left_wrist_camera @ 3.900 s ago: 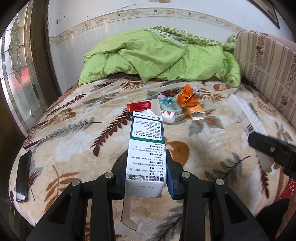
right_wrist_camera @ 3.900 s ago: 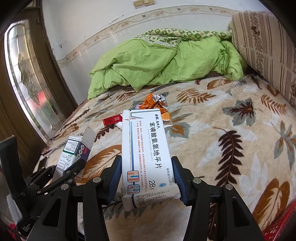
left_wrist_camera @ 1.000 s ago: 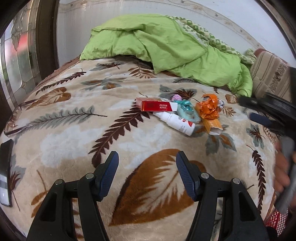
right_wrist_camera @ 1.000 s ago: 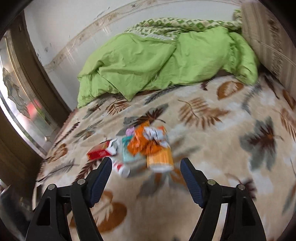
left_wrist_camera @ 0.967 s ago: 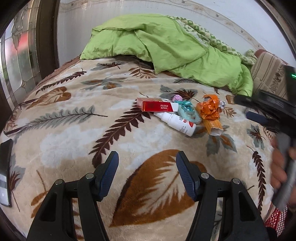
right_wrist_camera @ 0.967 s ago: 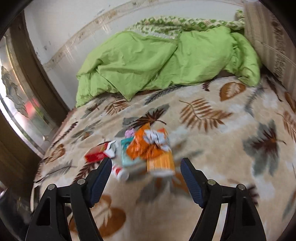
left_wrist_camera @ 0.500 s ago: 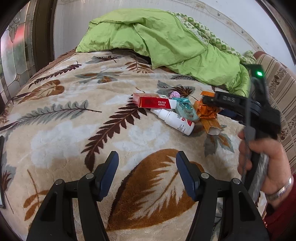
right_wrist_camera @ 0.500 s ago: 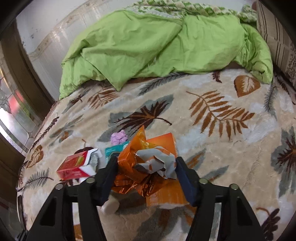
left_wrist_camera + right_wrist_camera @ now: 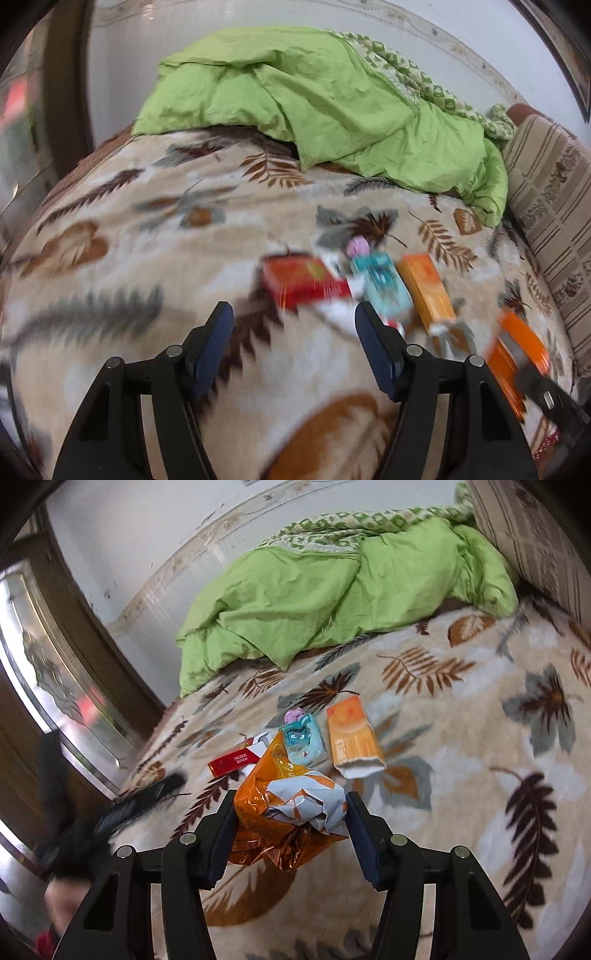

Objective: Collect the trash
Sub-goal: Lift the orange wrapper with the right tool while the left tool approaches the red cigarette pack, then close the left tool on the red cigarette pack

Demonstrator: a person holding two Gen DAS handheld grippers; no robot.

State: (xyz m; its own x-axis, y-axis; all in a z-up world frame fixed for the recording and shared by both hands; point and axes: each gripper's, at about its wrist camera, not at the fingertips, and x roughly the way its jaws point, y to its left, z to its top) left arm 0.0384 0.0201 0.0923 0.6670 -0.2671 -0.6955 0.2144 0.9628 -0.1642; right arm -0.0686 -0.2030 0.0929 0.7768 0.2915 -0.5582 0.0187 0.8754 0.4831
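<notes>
My right gripper (image 9: 291,808) holds a crumpled orange foil wrapper (image 9: 280,797) just above the leaf-patterned blanket (image 9: 480,738), and its jaws are still closing on it. Beyond it lie a red cigarette box (image 9: 236,760), a teal packet (image 9: 303,744), an orange carton (image 9: 352,734) and a small pink scrap (image 9: 294,714). The left wrist view is blurred. My left gripper (image 9: 293,314) hovers just short of the red box (image 9: 301,282) and a white bottle (image 9: 340,314). Its jaws are opening with nothing between them. The wrapper (image 9: 517,347) also shows at the lower right there.
A green duvet (image 9: 332,110) is heaped at the far end of the bed. A striped cushion (image 9: 554,192) lines the right side. A glass-panelled door (image 9: 48,686) stands to the left of the bed.
Both grippers no longer hold the medicine boxes. My right gripper has closed on the orange wrapper and lifted it off the pile. My left gripper has moved forward toward the red box.
</notes>
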